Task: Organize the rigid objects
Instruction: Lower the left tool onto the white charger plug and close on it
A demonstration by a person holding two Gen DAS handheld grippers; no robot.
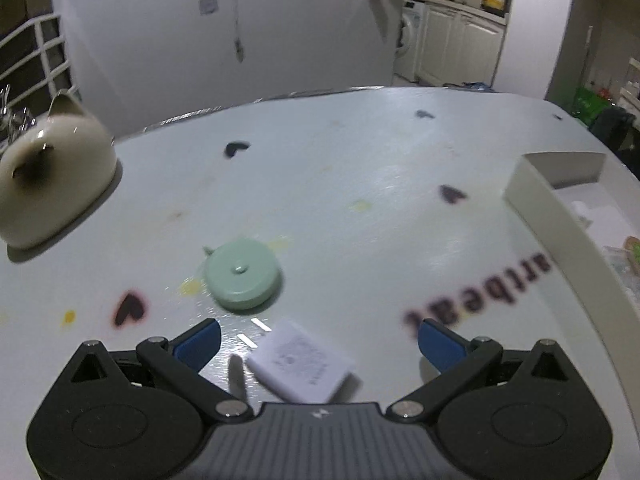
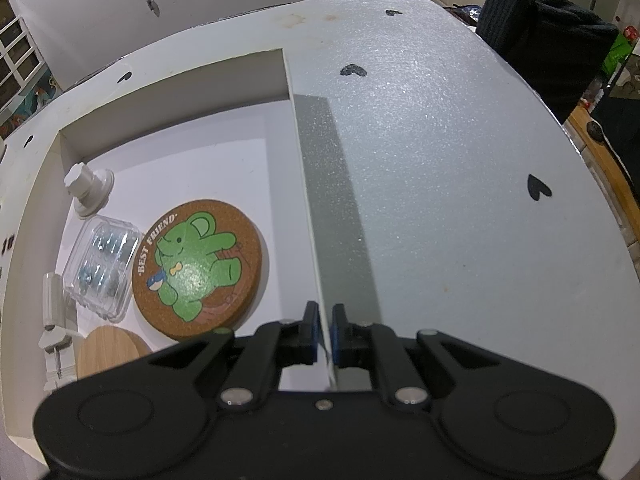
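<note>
In the left wrist view my left gripper (image 1: 318, 344) is open and empty. A small white printed packet (image 1: 301, 362) lies on the table between its blue fingers. A mint-green round tape measure (image 1: 242, 274) lies just beyond. In the right wrist view my right gripper (image 2: 325, 334) is shut on the right wall of the white box (image 2: 308, 184). Inside the box lie a cork coaster with a green bear (image 2: 200, 266), a clear plastic case (image 2: 102, 264), a white knob (image 2: 86, 188), a wooden disc (image 2: 110, 350) and a white clip (image 2: 54, 334).
A cream cat-shaped ceramic piece (image 1: 56, 176) stands at the table's far left. The box's corner (image 1: 560, 184) shows at the right of the left wrist view. The white table (image 2: 460, 160) has black heart prints. A dark garment (image 2: 548, 36) hangs beyond its far right edge.
</note>
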